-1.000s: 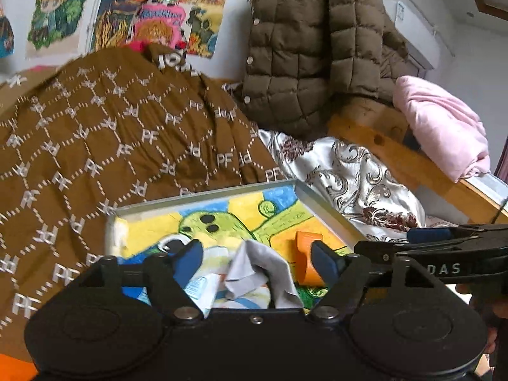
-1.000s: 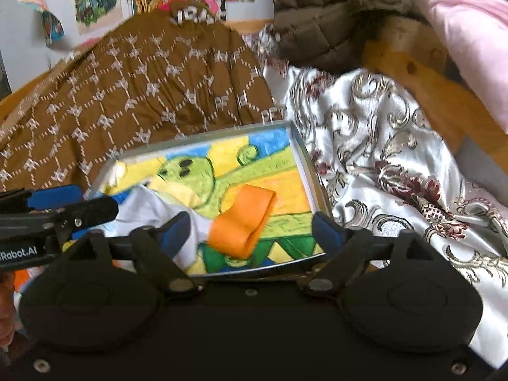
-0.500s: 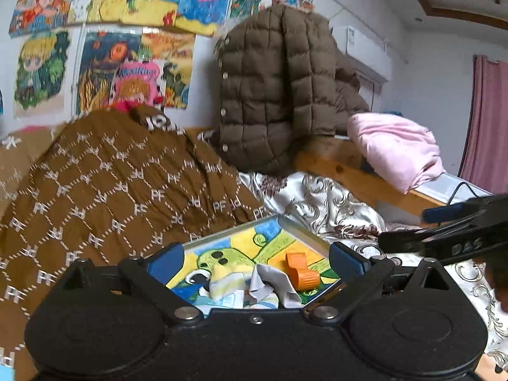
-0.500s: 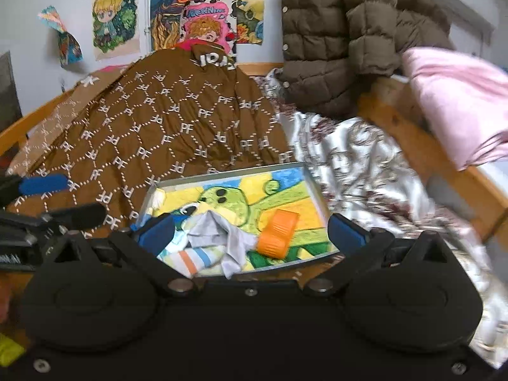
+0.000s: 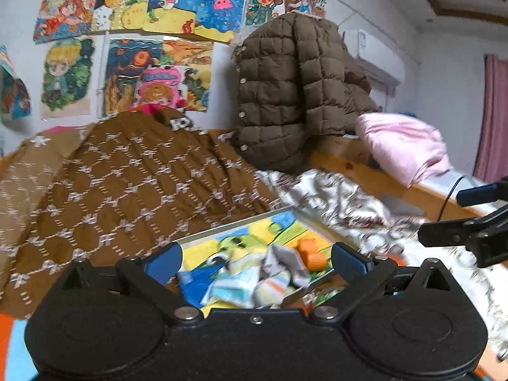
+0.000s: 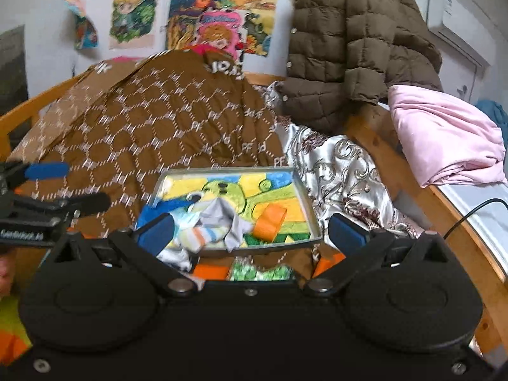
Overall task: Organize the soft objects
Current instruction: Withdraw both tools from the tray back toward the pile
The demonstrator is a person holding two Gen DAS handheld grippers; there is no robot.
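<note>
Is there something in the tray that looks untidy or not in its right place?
Yes. In the tray, the striped sock and grey cloth lie crumpled in a heap at the near left corner, spilling over the rim. The orange band lies separately beside them. Both grippers are open and hold nothing.

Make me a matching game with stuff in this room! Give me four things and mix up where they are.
Things:
1. orange band
2. puffy brown jacket
3. pink blanket
4. cartoon drawings

Places:
A. stuck on the wall
B. lying in the tray
C. folded on the wooden rail at the right
D. hanging up behind the bed

Pairs: 1-B, 2-D, 3-C, 4-A
</note>
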